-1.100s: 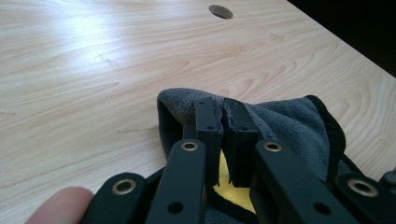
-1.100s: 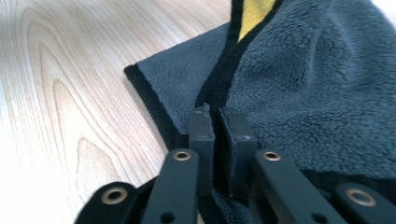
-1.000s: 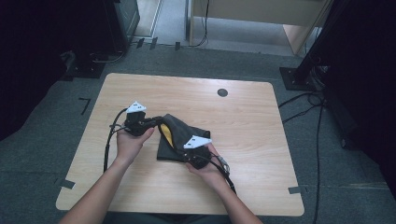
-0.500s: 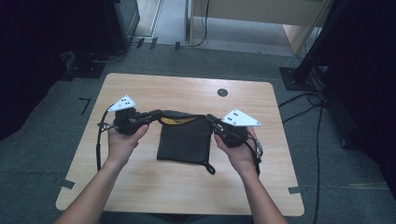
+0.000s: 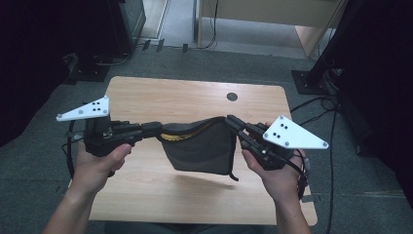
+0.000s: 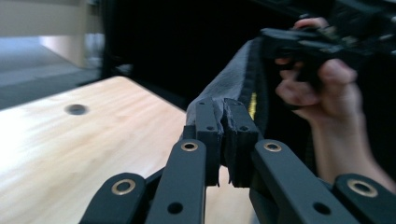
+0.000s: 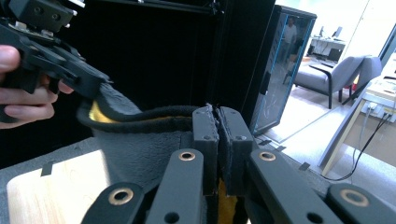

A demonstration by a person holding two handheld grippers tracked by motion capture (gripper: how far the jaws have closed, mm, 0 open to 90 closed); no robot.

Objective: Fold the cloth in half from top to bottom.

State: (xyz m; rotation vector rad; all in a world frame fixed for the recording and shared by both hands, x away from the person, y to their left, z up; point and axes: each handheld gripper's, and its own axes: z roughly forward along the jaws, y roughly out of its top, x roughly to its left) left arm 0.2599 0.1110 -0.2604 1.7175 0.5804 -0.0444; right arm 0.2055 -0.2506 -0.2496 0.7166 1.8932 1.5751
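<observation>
Above wooden table [image 5: 146, 97], dark pouch [image 5: 199, 151] hangs clamped between both hand-held grippers.

The pouch [image 5: 199, 148] is matt dark cloth with yellow lining; the table [image 5: 160, 97] is smooth pale wood.

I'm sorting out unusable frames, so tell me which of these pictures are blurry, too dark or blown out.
High view: sharp and evenly lit; the pouch throws a soft shadow on the table, and both side edges go black. Left gripper view: the table, the far hand and its hand-held gripper look smeared, while the near jaws stay crisp. Right gripper view: dark background, with the bright room at right nearly washed out.
</observation>
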